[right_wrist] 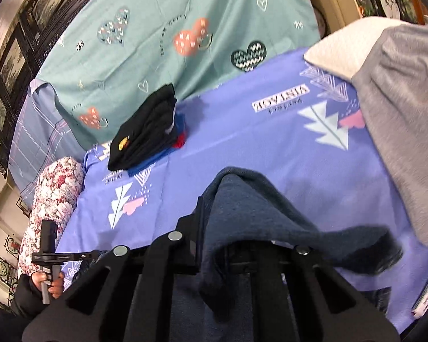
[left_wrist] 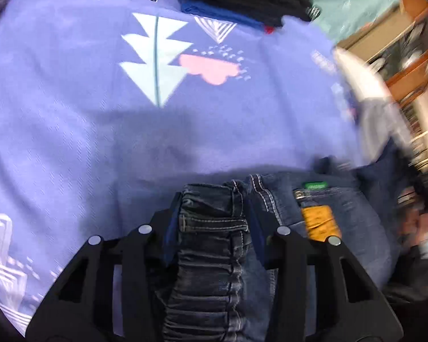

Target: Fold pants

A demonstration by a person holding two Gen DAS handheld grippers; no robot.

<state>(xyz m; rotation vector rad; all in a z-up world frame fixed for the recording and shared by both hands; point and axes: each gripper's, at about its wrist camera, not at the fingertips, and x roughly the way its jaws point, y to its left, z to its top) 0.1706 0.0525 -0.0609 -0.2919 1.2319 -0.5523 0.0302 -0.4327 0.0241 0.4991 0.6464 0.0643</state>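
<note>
2 tongs clamped on jeans [left_wrist: 299, 216]: my left gripper [left_wrist: 214, 213] pinches the bunched waistband, my right gripper [right_wrist: 234, 222] a dark hem. Jeans hang above the purple bedsheet [left_wrist: 100, 128]. Folding barely begun; folded stack [right_wrist: 148, 134] waits beyond.

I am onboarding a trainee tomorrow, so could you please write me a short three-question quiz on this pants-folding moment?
1. True or false: the left gripper is shut on the waistband of the jeans.
2. Multiple choice: the stack of folded dark clothes lies on A) the purple bedsheet, B) the floral pillow, C) the grey blanket.
3. Fill in: on the jeans, beside the left gripper, shows a leather patch coloured ____.

Key:
1. True; the bunched denim sits between its fingers.
2. A; it lies near the edge of the green heart-print cover.
3. Orange.
</note>
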